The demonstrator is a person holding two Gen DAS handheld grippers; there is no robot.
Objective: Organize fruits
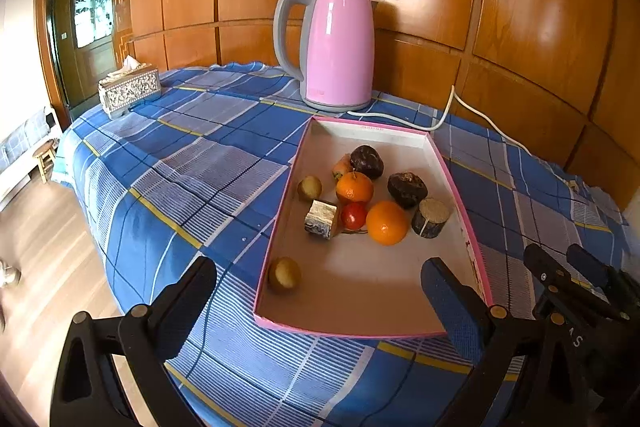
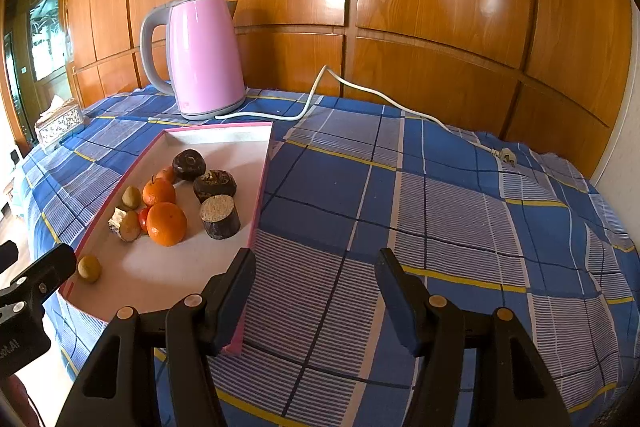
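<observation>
A shallow white tray with a pink rim (image 1: 352,334) (image 2: 262,195) lies on the blue checked tablecloth. It holds two oranges (image 1: 387,223) (image 1: 354,187), a red tomato (image 1: 354,215), two dark wrinkled fruits (image 1: 367,161) (image 1: 407,189), a cut round stub (image 1: 430,218), a pale cube piece (image 1: 321,219) and two small brownish fruits (image 1: 309,188) (image 1: 284,275). My left gripper (image 1: 320,291) is open and empty, hovering at the tray's near end. My right gripper (image 2: 316,291) is open and empty over bare cloth just right of the tray's near right corner.
A pink electric kettle (image 1: 336,47) (image 2: 204,55) stands behind the tray, its white cord (image 2: 320,95) trailing right to a loose plug (image 2: 507,155). A patterned tissue box (image 1: 129,90) sits far left. Wooden panels back the table; the table edge drops to floor on the left.
</observation>
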